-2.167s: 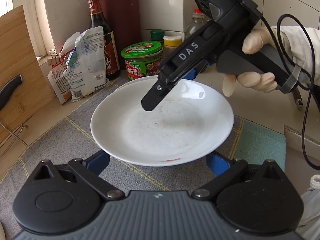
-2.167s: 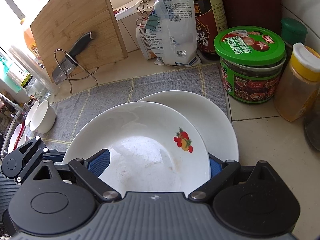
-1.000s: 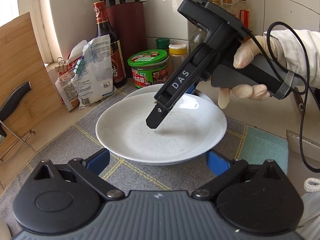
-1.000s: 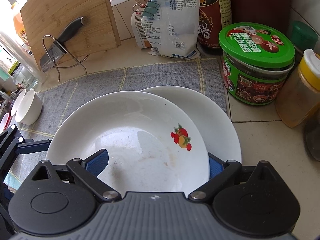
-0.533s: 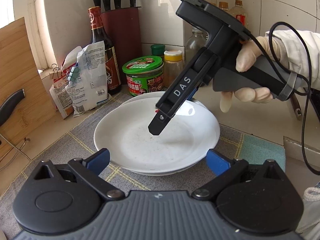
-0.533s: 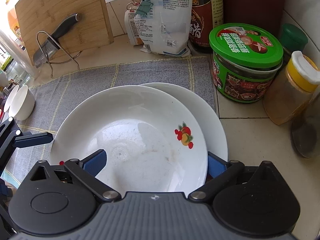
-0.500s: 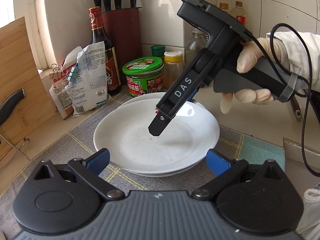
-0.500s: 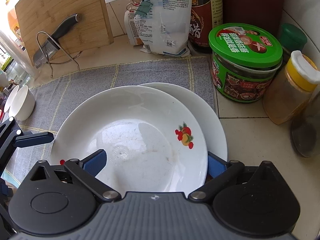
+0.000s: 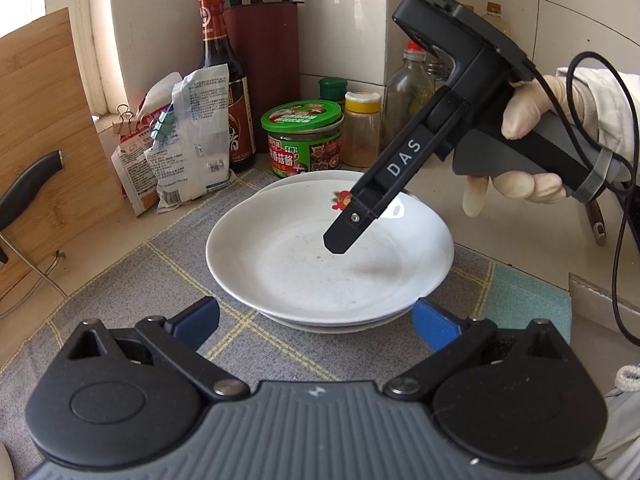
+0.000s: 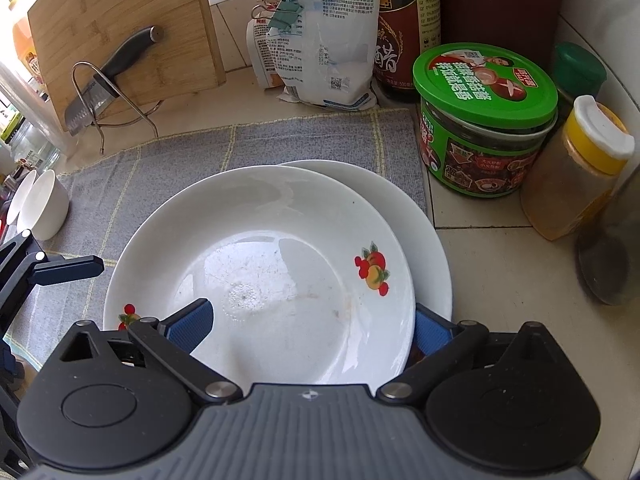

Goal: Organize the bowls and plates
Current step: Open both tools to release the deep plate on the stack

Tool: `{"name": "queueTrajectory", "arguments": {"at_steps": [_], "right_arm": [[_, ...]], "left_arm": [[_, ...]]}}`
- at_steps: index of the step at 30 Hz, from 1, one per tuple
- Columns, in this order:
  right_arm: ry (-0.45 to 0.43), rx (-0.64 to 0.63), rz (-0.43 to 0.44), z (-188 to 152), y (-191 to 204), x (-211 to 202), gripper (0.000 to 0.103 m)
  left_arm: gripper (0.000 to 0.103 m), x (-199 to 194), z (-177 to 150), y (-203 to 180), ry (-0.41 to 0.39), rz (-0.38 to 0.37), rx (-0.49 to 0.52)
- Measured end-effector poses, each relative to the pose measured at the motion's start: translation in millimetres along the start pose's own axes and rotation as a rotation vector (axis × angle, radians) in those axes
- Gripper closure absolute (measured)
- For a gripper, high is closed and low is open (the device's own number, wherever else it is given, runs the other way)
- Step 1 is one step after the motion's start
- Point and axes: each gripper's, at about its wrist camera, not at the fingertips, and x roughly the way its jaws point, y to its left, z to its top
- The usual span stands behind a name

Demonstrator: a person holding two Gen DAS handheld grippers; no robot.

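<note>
On the grey checked mat [image 10: 280, 144] near the counter's corner, a white fruit-printed plate [image 10: 260, 264] sits nested on a plain white plate [image 10: 424, 224], slightly off-centre so the lower rim shows as a crescent on the far right. The right gripper [image 10: 312, 324] hovers just above with jaws spread wide, nothing between the pads, so the stacking step looks finished; the left gripper [image 9: 316, 320] waits at the near rim, jaws likewise spread and empty. Next seems to be the small white bowls [image 10: 42, 204] at the mat's left edge, which calls for pulling clear without nudging the stack. Both plates are glazed, smooth and shallow-rimmed; the top one carries faint dried smears, and the woven cloth should damp sliding
</note>
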Motion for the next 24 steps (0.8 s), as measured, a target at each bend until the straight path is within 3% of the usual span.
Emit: {"name": "queueTrajectory", "arguments": {"at_steps": [9,24], "right_arm": [[-0.004,0.007,-0.013,-3.2,0.1,-4.8,0.000],[-0.028,0.007,-0.044,-14.1,-0.9,-22.6,0.000]], "left_arm": [[0.001,8.1,6.4,-3.6,-0.014,-0.042,0.033],[0.001,-2.8,2.4,-4.2,-0.030,-0.008,0.028]]}}
